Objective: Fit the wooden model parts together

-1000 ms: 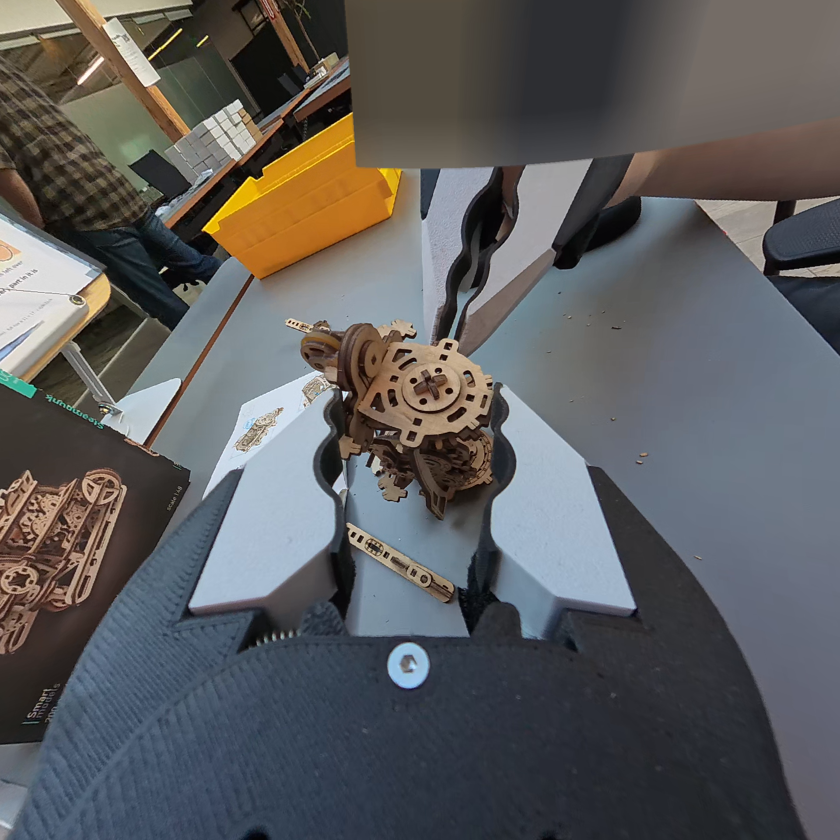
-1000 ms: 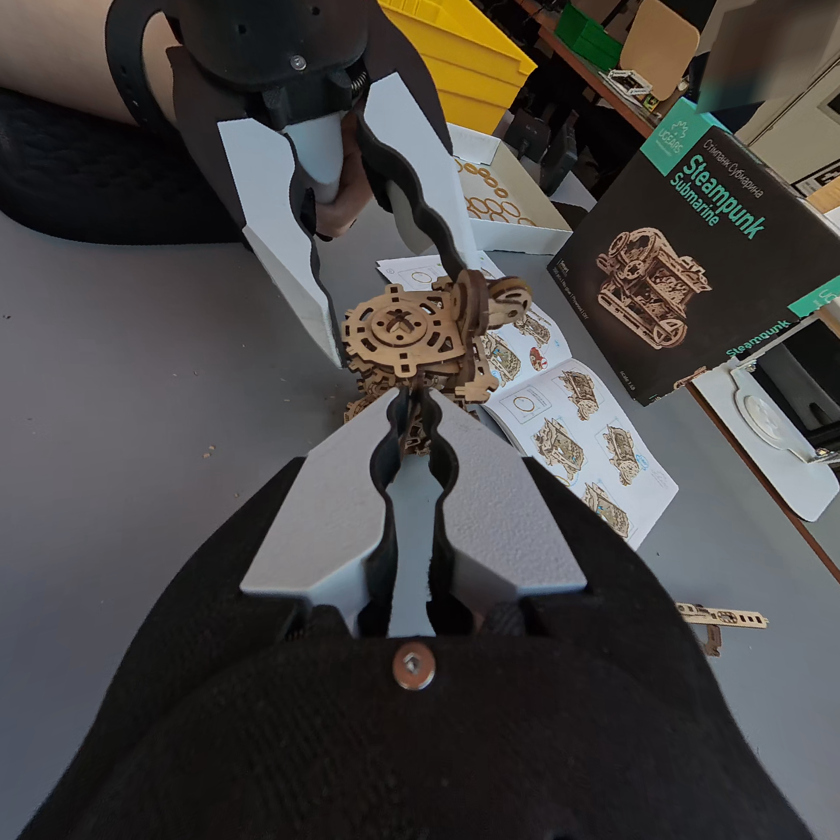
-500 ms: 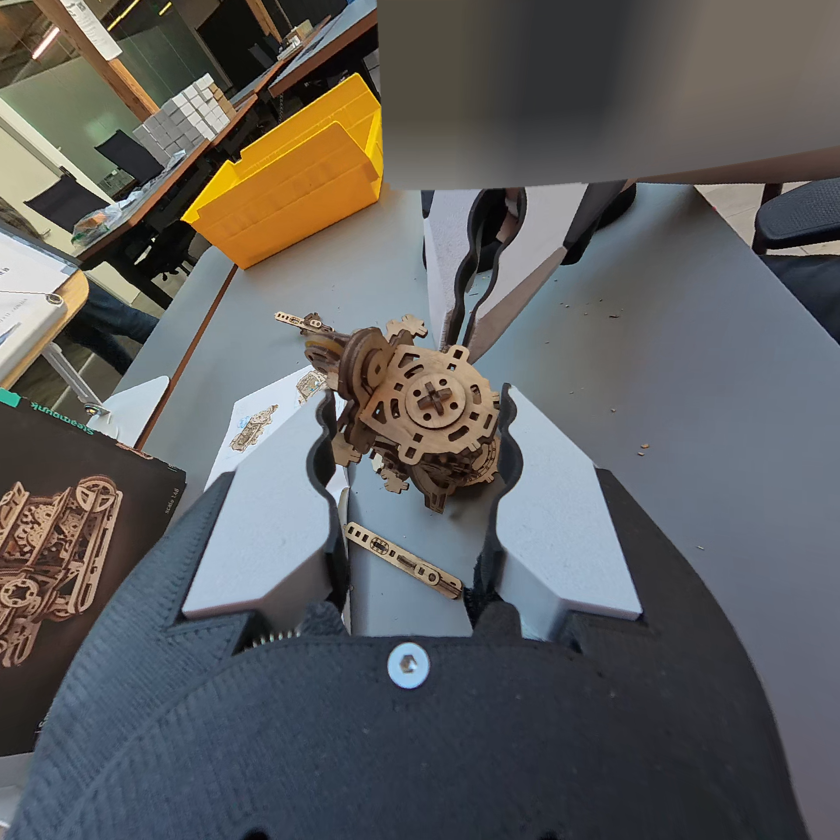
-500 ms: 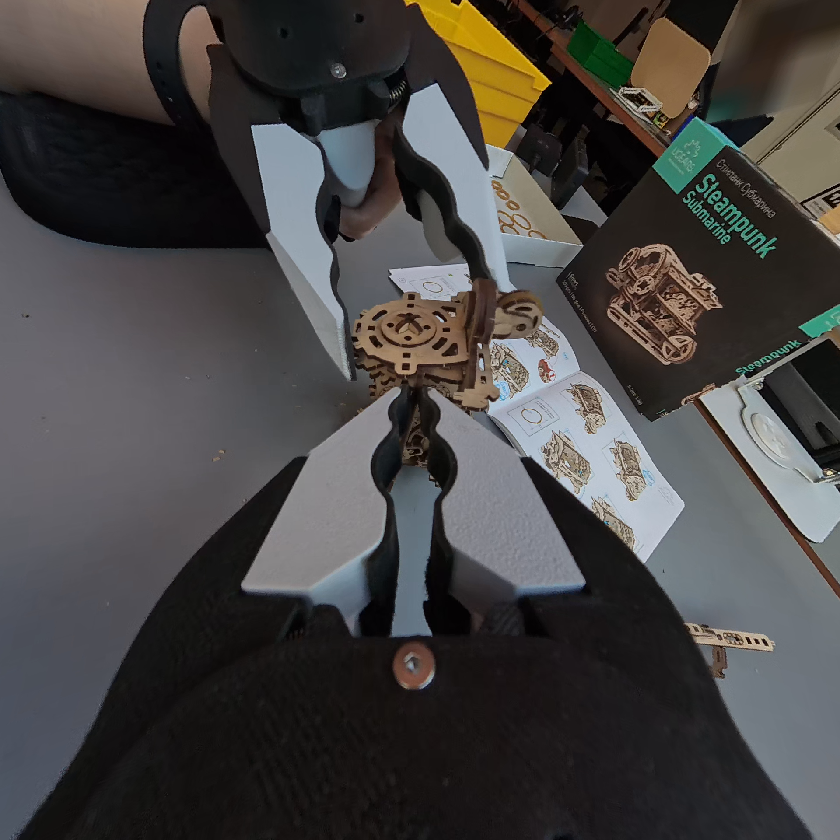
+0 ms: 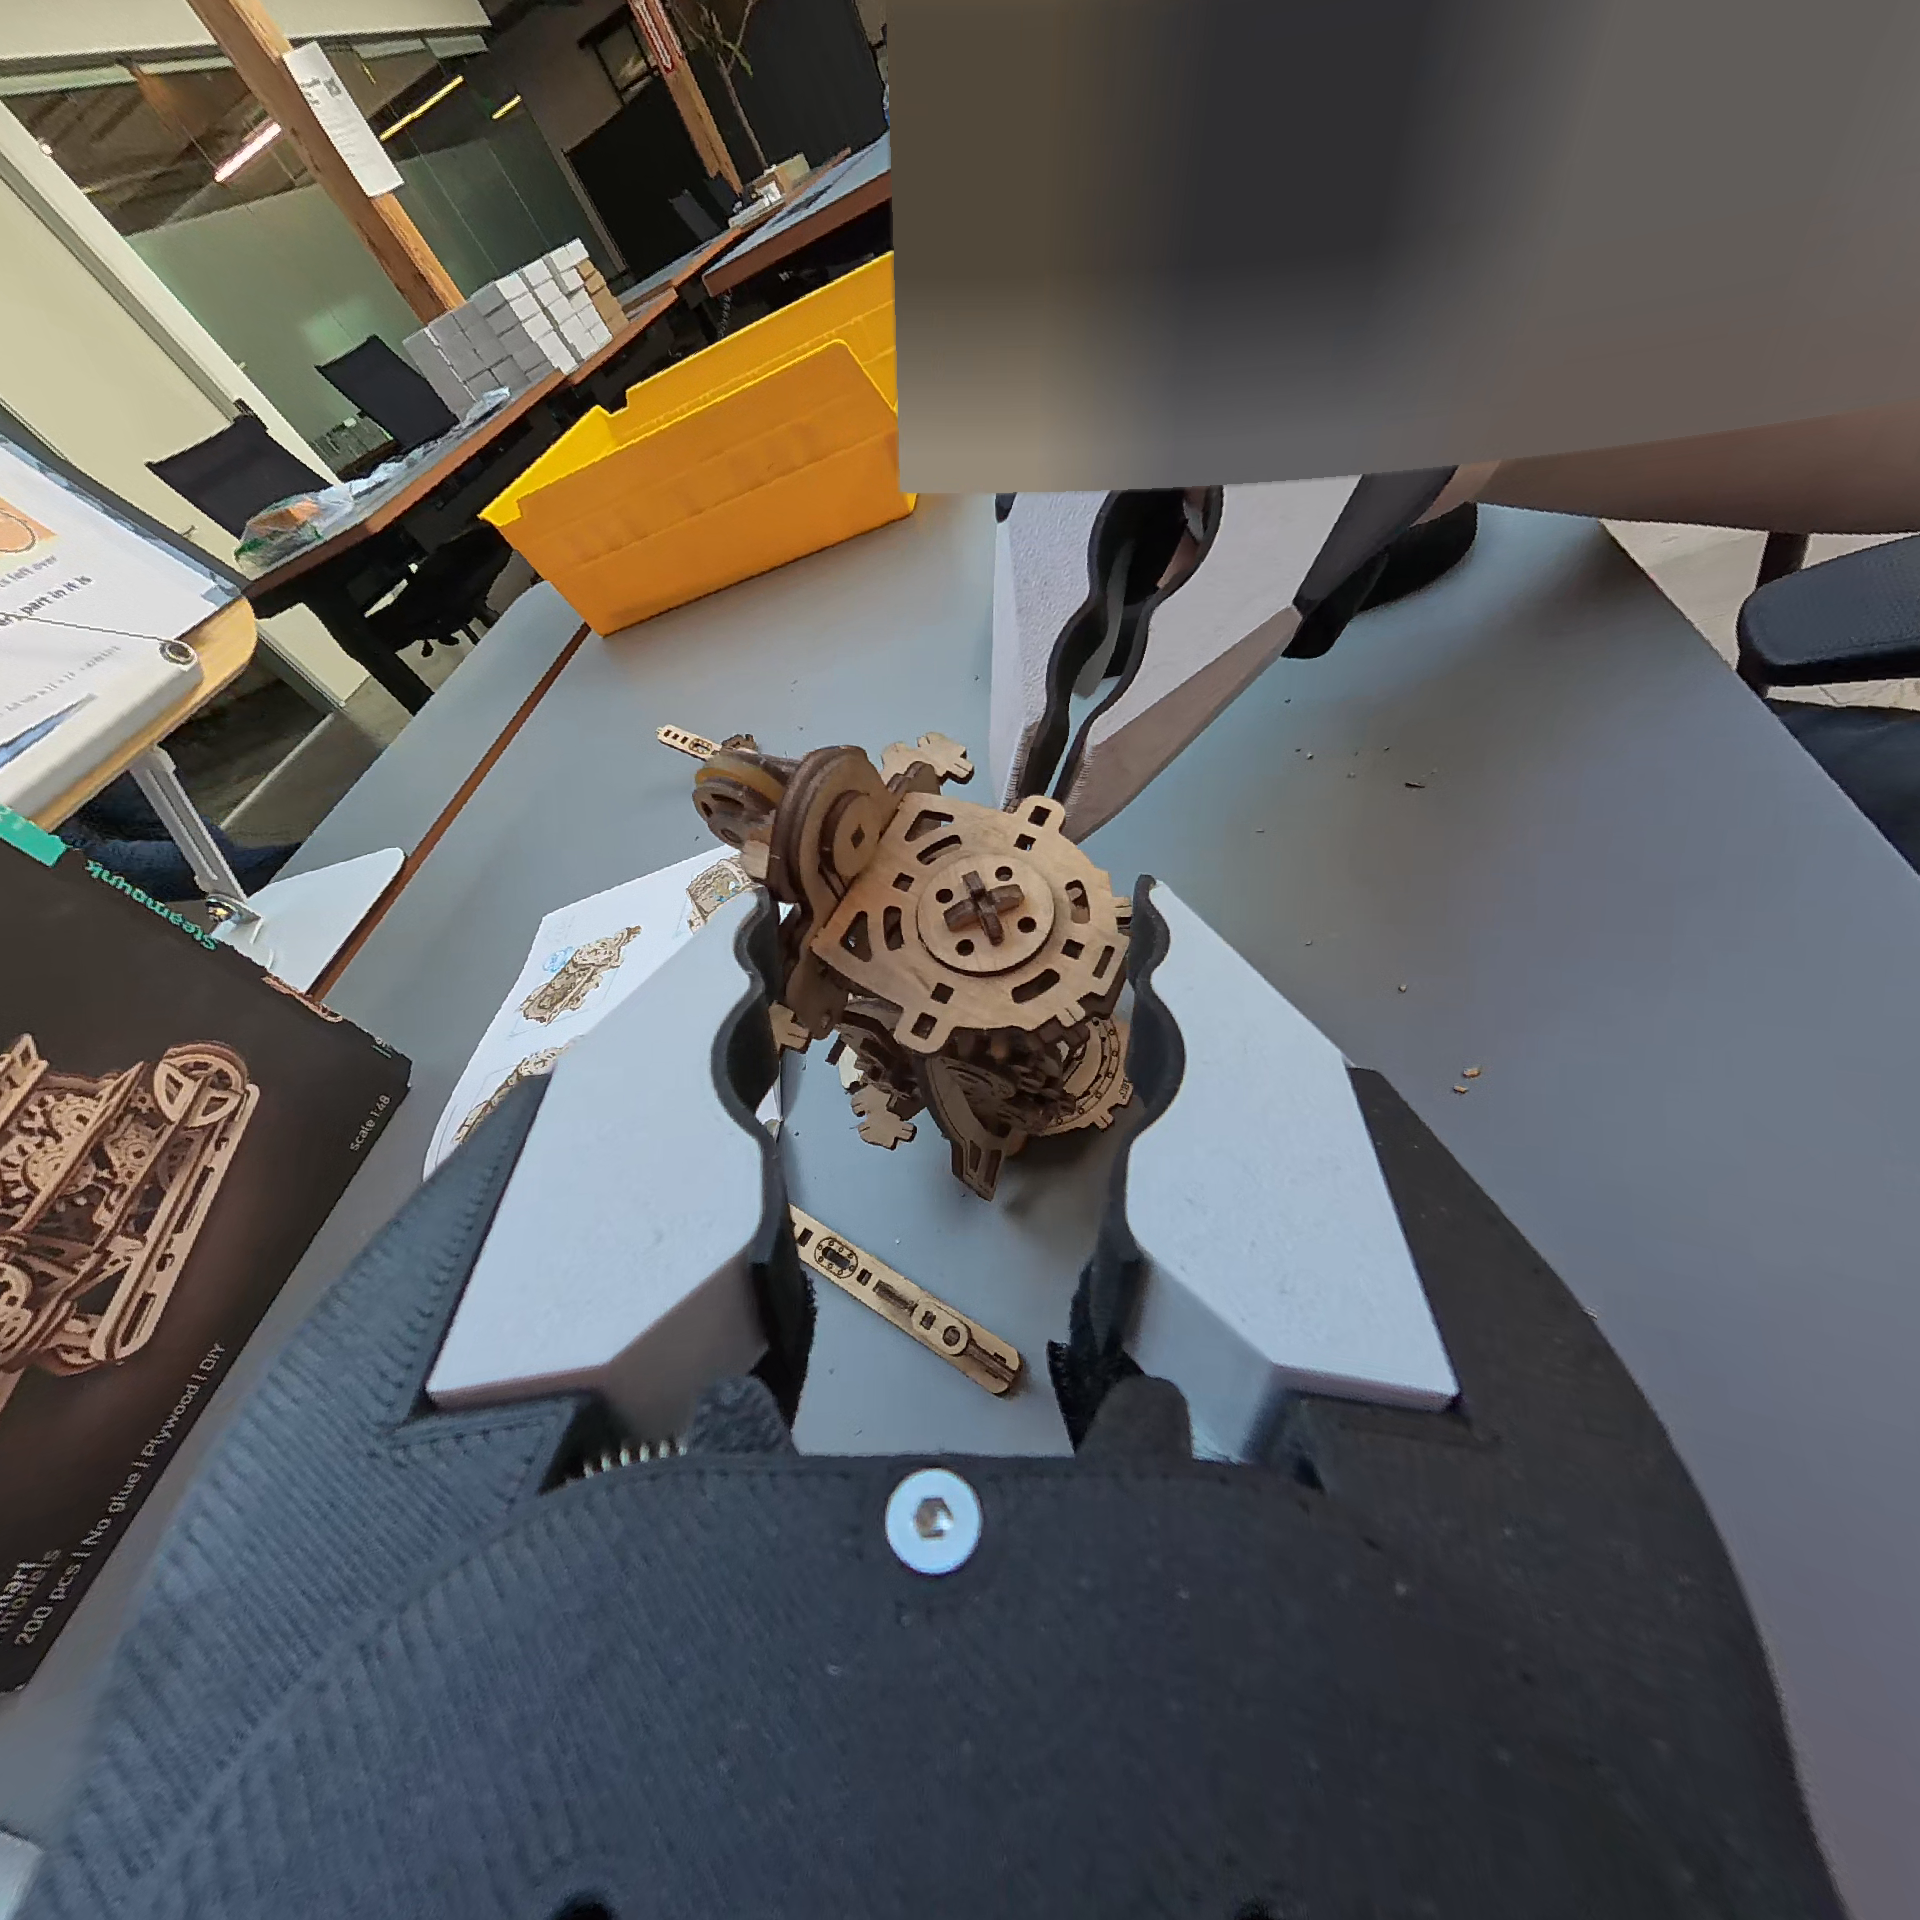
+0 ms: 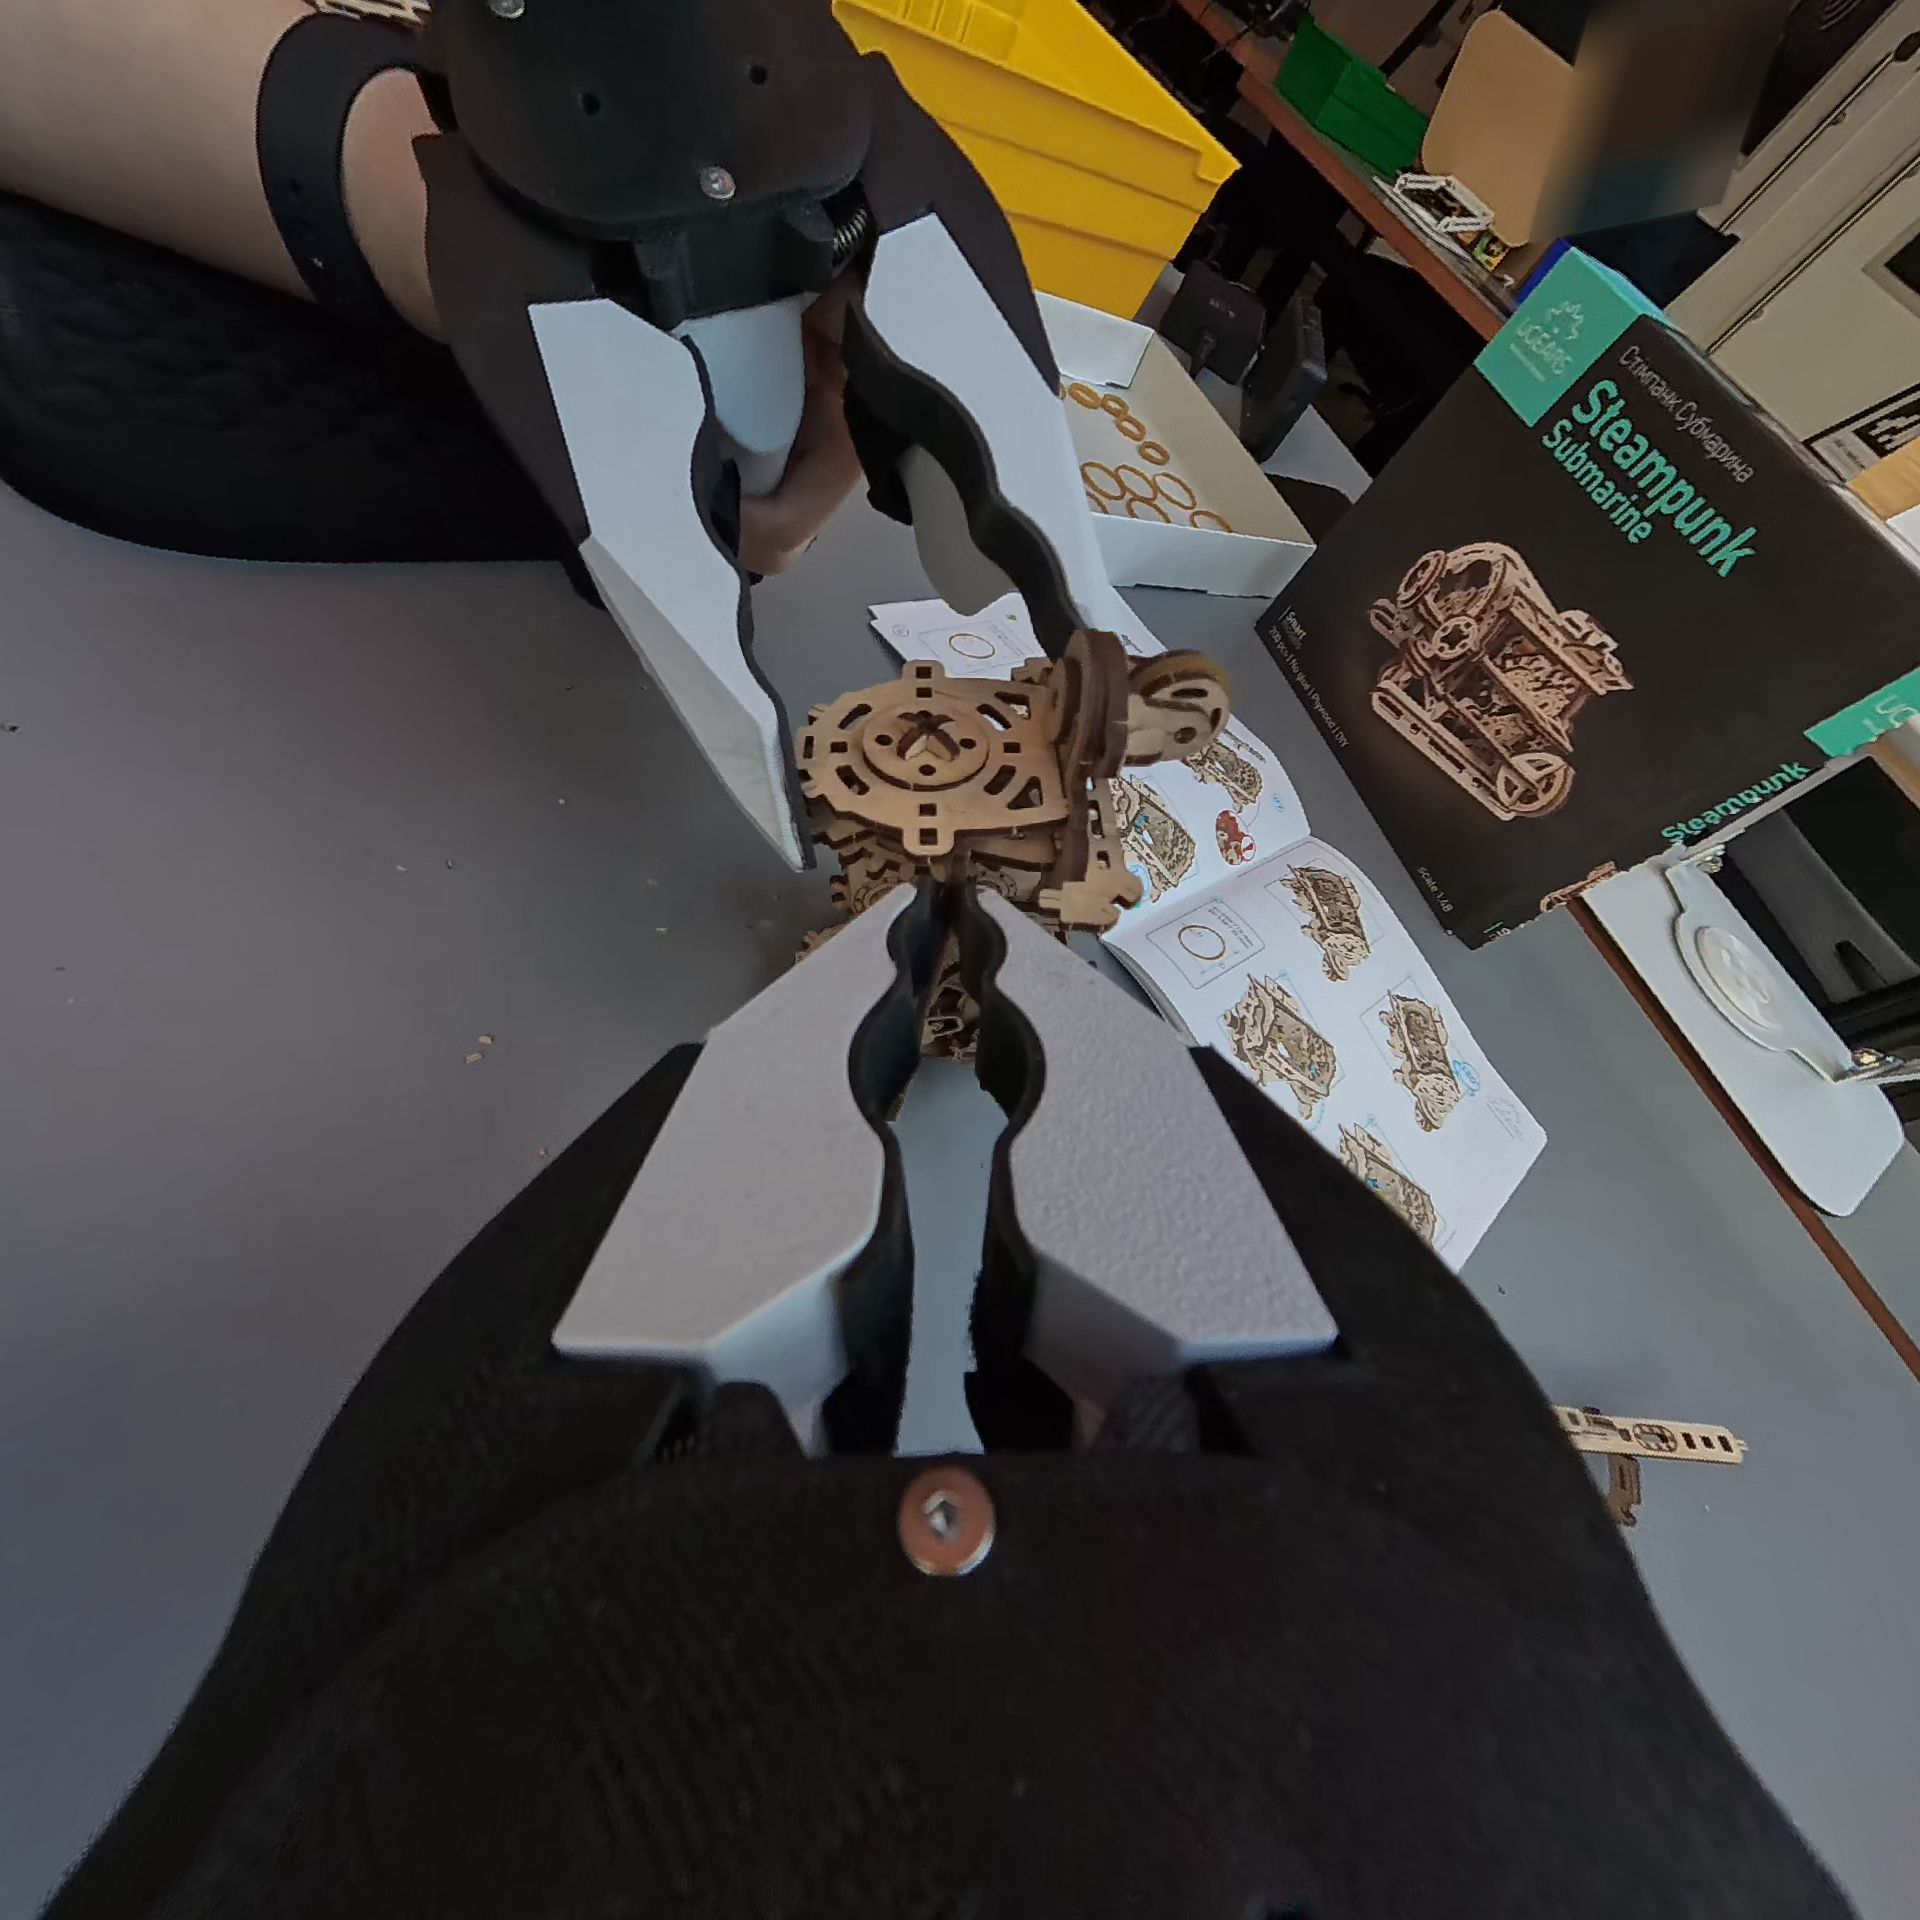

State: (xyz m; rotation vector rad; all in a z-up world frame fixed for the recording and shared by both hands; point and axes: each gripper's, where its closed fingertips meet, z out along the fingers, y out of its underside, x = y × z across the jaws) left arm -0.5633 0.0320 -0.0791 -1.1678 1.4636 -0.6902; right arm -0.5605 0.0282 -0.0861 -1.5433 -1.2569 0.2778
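Observation:
A half-built wooden gear model (image 5: 977,935) sits between the fingers of my left gripper (image 5: 951,914), which is shut on its two sides. It is held low over the grey table (image 5: 1507,935). In the right wrist view the model (image 6: 935,758) is just ahead. My right gripper (image 6: 940,909) is nearly closed, and its tips pinch a lower part of the model. The left gripper (image 6: 935,743) comes down on the model from the far side. A loose wooden strip (image 5: 904,1299) lies on the table under the left gripper.
An open instruction booklet (image 6: 1330,997) lies right of the model. A black kit box (image 6: 1558,623) stands behind it, next to a white tray of wooden rings (image 6: 1164,488). A yellow bin (image 5: 727,499) is at the table's far edge. Another wooden strip (image 6: 1652,1439) lies at the right. My left and right fingertips are right by each other.
Both grippers keep their hold. The left gripper has tilted slightly with the model; the model stays in nearly the same place.

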